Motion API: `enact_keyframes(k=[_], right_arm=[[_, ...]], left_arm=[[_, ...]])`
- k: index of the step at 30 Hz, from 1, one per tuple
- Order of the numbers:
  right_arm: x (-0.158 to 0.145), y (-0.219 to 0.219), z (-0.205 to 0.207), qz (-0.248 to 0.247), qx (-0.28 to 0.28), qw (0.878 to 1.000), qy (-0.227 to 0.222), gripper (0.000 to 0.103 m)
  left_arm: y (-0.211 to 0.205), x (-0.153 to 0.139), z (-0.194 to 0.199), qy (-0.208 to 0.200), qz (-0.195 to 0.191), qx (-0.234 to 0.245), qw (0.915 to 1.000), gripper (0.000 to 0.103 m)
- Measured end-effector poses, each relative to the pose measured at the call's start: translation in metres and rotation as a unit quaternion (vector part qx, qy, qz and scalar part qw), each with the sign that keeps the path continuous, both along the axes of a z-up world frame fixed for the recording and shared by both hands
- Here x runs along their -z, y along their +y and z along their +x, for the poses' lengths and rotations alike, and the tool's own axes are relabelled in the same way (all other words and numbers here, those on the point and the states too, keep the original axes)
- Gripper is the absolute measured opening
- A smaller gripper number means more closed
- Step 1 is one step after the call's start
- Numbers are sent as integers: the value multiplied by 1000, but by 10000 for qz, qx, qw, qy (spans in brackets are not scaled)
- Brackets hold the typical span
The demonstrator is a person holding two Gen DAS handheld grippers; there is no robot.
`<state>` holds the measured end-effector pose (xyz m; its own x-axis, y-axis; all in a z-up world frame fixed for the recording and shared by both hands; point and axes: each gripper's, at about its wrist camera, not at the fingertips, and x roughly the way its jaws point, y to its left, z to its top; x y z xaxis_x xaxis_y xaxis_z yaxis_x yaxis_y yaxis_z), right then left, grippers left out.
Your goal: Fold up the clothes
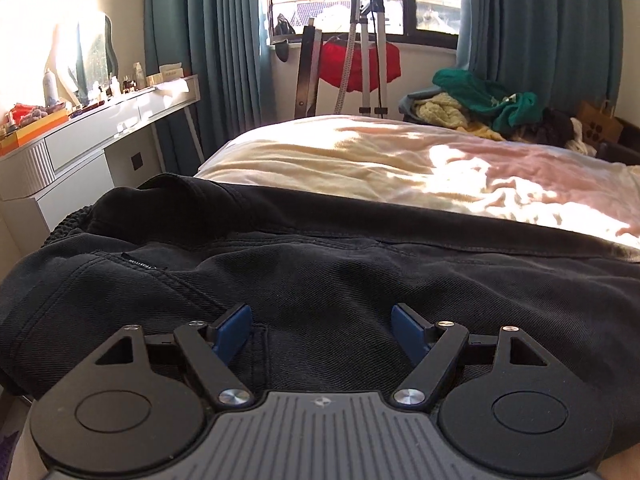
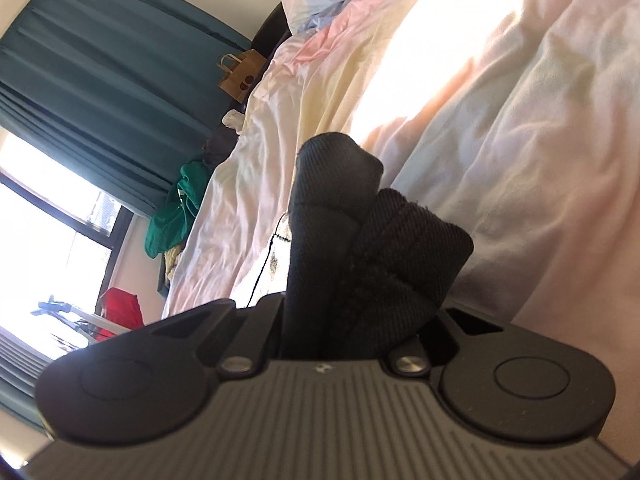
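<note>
Black denim trousers (image 1: 320,248) lie spread across the near edge of the bed, waistband to the left. My left gripper (image 1: 322,330) is open, its blue pads (image 1: 234,330) just above the fabric and holding nothing. In the right wrist view, my right gripper (image 2: 354,320) is shut on a bunched fold of the same black trousers (image 2: 360,248), which sticks up between the fingers and hides the fingertips. That view is rolled sideways, with the bed running up the frame.
The bed (image 1: 400,168) has a rumpled pale yellow and pink cover in bright sun. A white dressing table (image 1: 80,140) with bottles stands left. A pile of clothes (image 1: 480,104) lies far right. A garment steamer (image 1: 368,40) and teal curtains (image 1: 200,40) stand by the window.
</note>
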<state>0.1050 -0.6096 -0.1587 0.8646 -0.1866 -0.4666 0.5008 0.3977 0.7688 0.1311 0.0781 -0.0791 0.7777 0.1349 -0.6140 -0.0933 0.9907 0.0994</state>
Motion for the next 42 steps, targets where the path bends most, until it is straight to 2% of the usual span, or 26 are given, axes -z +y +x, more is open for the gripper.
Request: enact_keyframes(k=[5,9,12,16,18,21,24,27,29,32,34,37,40,42], right_arm=[[-15,14,4,-790,-188,9965,215,12],[-33,23,6,-1035,-112,9942,275,12],[-62,46,11,-1634,-129,9857,376,13],[-118,101,20,-2594,-386,9650,6,13],[-144,140,23,-3119,-634,9477,-245,13],[-173,213,26,-3870,-1198,9123,-595,13],[-174,285,29,-4319,-2027,8756,-764,13],[-143,350,32,-4457,-2942,8431,-624,13],[-114,384,30,-4616,-3492,8145,-395,13],[-70,418,22,-4828,-4082,7748,-45,13],[-53,428,9,-5050,-4119,7585,-86,13],[-54,422,2,-4907,-4084,7693,-222,13],[-75,429,-1,-4991,-3972,7687,-475,14],[-78,434,3,-4790,-4126,7721,-641,14]], left_arm=[[-11,13,8,164,368,45,9992,79],[-12,17,9,168,471,122,9987,79],[-11,17,9,123,468,163,9987,79],[-7,13,6,43,349,175,9992,79],[-5,10,5,4,286,208,9994,79],[-1,2,2,-169,109,99,9997,78],[1,-6,-3,-331,-58,61,9994,78],[5,-15,-8,-489,-190,-35,9986,78],[10,-18,-10,-543,-300,-87,9980,78],[15,-22,-12,-582,-406,-171,9973,78],[15,-23,-13,-621,-431,-171,9970,78],[17,-27,-14,-705,-509,-194,9960,78],[22,-32,-17,-792,-739,-278,9937,79],[25,-36,-19,-866,-860,-329,9920,79]])
